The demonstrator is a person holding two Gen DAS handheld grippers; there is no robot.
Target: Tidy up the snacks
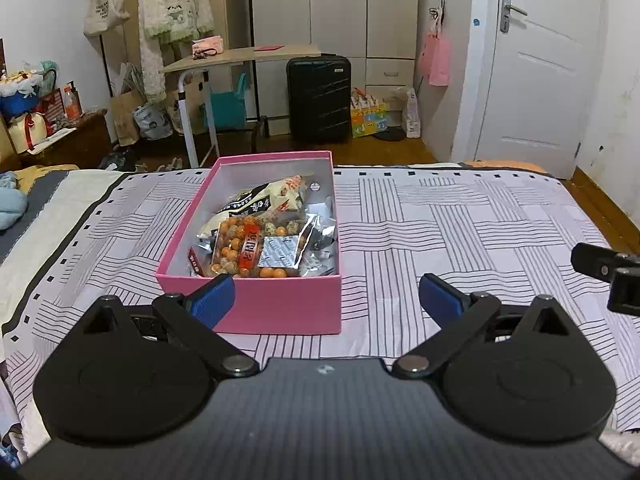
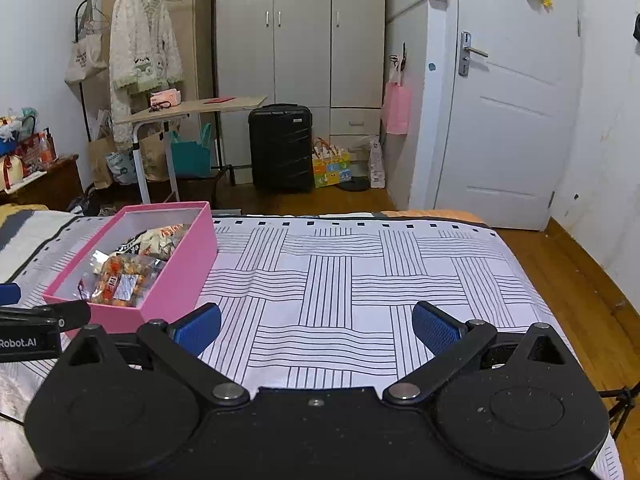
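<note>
A pink box rests on the striped bedspread and holds several snack bags. A clear bag of orange nuts lies on top near the front, with a black-and-white bag behind it. My left gripper hovers open just in front of the box's near wall, nothing between its blue pads. My right gripper is open over bare bedspread to the right of the box, empty. A part of the right gripper shows at the right edge of the left wrist view.
The bed ends ahead at a wooden floor. Beyond stand a black suitcase, a small side table, a clothes rack with a white garment, a wardrobe and a white door.
</note>
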